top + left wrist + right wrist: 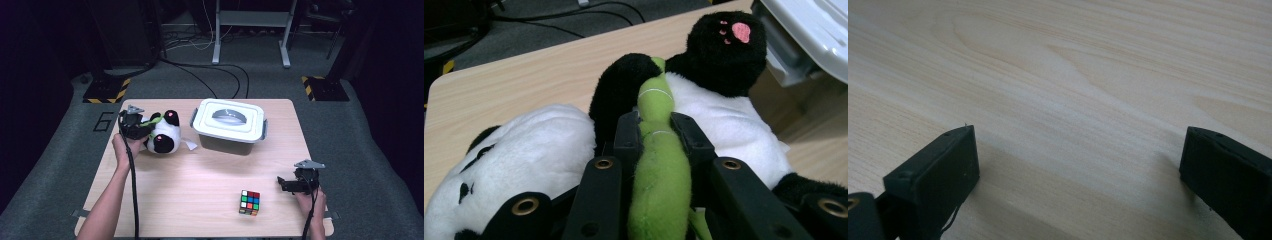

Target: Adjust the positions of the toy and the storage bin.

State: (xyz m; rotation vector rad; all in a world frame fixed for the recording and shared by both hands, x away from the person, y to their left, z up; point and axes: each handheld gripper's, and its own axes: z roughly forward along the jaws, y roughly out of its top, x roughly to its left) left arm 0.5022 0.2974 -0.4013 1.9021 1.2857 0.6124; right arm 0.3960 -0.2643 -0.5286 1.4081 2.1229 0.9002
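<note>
High view: left gripper (pixel 142 127) at the far left part of the counter (pixel 200 200), its fingers clamped on a plush panda (pixel 162 132). Panda lies on its side, black paws with pink pads turned up, just left of a white lidded box (pixel 228 125); a white tag of the toy reaches toward the box, contact not clear.

Left gripper view: fingers (pixel 626 137) pinch narrow on a green plush stalk (pixel 659 165) that runs up across the panda's white belly. Panda head to the lower left, a pink-padded paw at upper right, box corner beyond it.

Right gripper (pixel 287 184) rests low at the near right edge, a colour cube (pixel 249 202) near it to the left, not touching.

Right gripper view: fingers (pixel 943 170) stand wide, bare wood grain between them.
</note>
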